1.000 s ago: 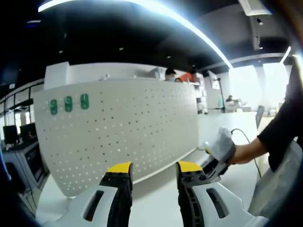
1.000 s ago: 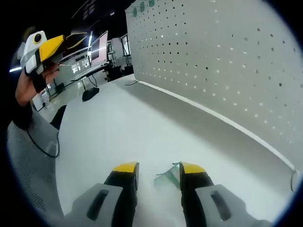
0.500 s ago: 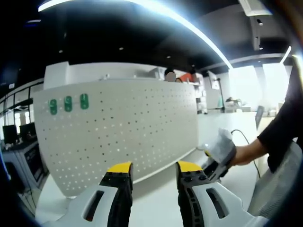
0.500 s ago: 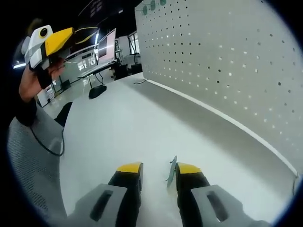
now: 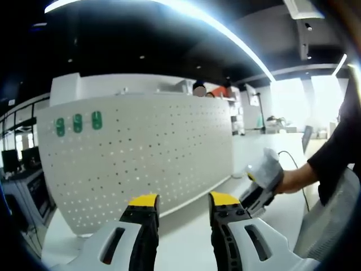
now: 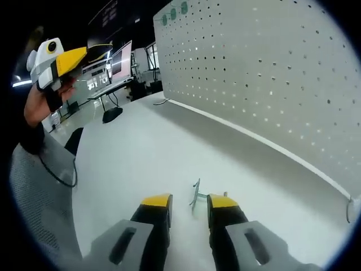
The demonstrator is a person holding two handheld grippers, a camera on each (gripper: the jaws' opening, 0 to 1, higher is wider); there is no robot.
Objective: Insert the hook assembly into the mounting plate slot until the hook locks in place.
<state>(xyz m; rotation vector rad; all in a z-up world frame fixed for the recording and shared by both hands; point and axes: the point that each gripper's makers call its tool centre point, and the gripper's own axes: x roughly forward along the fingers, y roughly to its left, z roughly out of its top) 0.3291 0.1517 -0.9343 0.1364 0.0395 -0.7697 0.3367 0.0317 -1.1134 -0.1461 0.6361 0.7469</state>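
Observation:
A white pegboard mounting plate [image 5: 146,152] [image 6: 271,73] stands upright on the white table [image 6: 141,152], with three green hooks [image 5: 78,123] [image 6: 173,12] in its top corner. A small clear-green hook piece [image 6: 197,195] stands on edge on the table between my right gripper's jaws, close against the right one. My right gripper [image 6: 189,201] is open, and its jaws do not clamp the piece. My left gripper [image 5: 183,200] is open and empty, held in the air facing the pegboard. A hand holds each gripper: the right gripper [image 5: 262,180] and the left gripper [image 6: 62,56].
A grey mesh chair [image 6: 39,192] stands at the table's edge with a thin cable [image 6: 56,175] over it. Desks and monitors [image 6: 115,62] stand in the office beyond the table's far end. People sit behind the pegboard [image 5: 198,88].
The hook piece has gone from lying flat beside the right jaw to standing on edge between the jaws. The right jaws have closed in slightly. The left gripper has barely moved.

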